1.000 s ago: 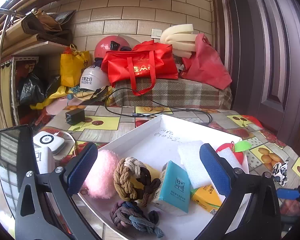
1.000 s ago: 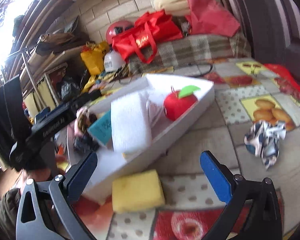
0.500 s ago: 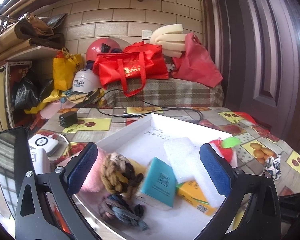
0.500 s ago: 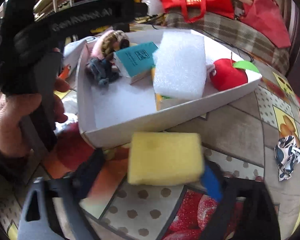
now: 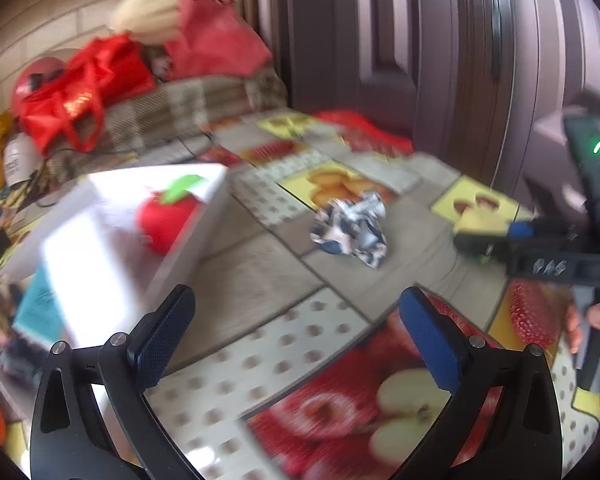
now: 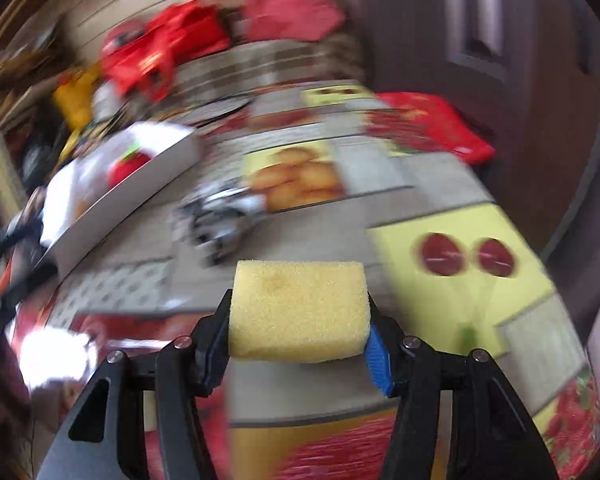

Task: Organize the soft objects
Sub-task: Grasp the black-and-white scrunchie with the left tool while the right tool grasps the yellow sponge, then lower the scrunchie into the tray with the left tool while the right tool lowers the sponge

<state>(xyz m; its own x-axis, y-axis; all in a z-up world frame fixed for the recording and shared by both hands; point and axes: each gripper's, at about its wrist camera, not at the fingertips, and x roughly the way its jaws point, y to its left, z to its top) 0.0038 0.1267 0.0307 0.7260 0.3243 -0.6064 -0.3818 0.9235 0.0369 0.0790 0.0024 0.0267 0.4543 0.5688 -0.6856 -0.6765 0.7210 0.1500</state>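
Observation:
My right gripper (image 6: 298, 344) is shut on a yellow sponge (image 6: 298, 310) and holds it above the table; it also shows from the side in the left wrist view (image 5: 496, 236). My left gripper (image 5: 296, 336) is open and empty over the patterned tablecloth. A crumpled black-and-white cloth (image 5: 350, 230) lies on the table ahead of both grippers, seen blurred in the right wrist view (image 6: 220, 220). The white tray (image 5: 188, 248) at the left holds a red plush apple (image 5: 164, 216), a white foam block (image 5: 88, 264) and a teal packet (image 5: 40, 308).
A red bag (image 5: 80, 92) and other bags sit on a plaid-covered bench at the back. A dark door (image 5: 440, 60) stands at the right. A red bag (image 6: 432, 124) lies at the table's far right edge. Both views are motion-blurred.
My right gripper has closed on the yellow sponge and lifted it off the table, swinging right. My left gripper has swung right, from over the tray to over the tablecloth.

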